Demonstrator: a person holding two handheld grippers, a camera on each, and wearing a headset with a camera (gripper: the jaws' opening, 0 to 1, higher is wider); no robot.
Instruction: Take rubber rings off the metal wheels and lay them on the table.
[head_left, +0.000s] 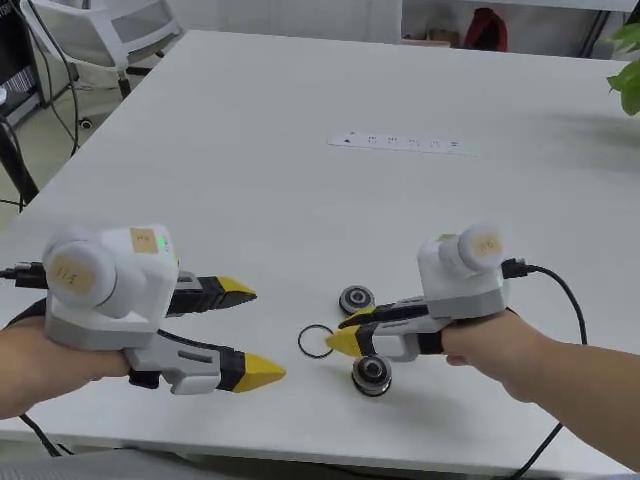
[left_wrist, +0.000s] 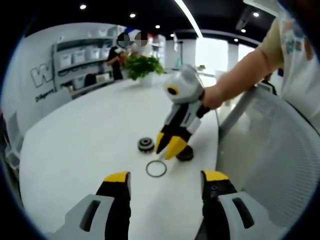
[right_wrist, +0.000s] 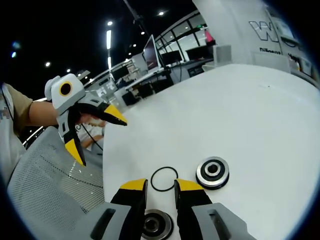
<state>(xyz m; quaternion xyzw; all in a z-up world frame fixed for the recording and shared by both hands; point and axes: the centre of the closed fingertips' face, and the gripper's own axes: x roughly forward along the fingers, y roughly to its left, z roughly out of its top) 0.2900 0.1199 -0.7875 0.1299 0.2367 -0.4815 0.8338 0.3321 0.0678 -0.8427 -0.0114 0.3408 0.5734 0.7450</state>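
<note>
Ring (head_left: 316, 341) lies flat on the table (head_left: 300, 200) near two wheels (head_left: 356, 299) (head_left: 371, 375). Left gripper (head_left: 262, 332) has its fingers spread wide and empty. Right gripper (head_left: 340, 335) has its fingers narrowly parted, empty, just beside the ring.

You have a broad white table (head_left: 300, 180) in front of you. Near your edge, one black rubber ring (head_left: 315, 341) lies flat by itself, touching neither wheel. Just to its right, the far wheel (head_left: 356, 299) and the near wheel (head_left: 371, 374) rest flat on the surface, apart from each other. Well beyond them, a white socket strip (head_left: 402, 144) lies on the tabletop.
</note>
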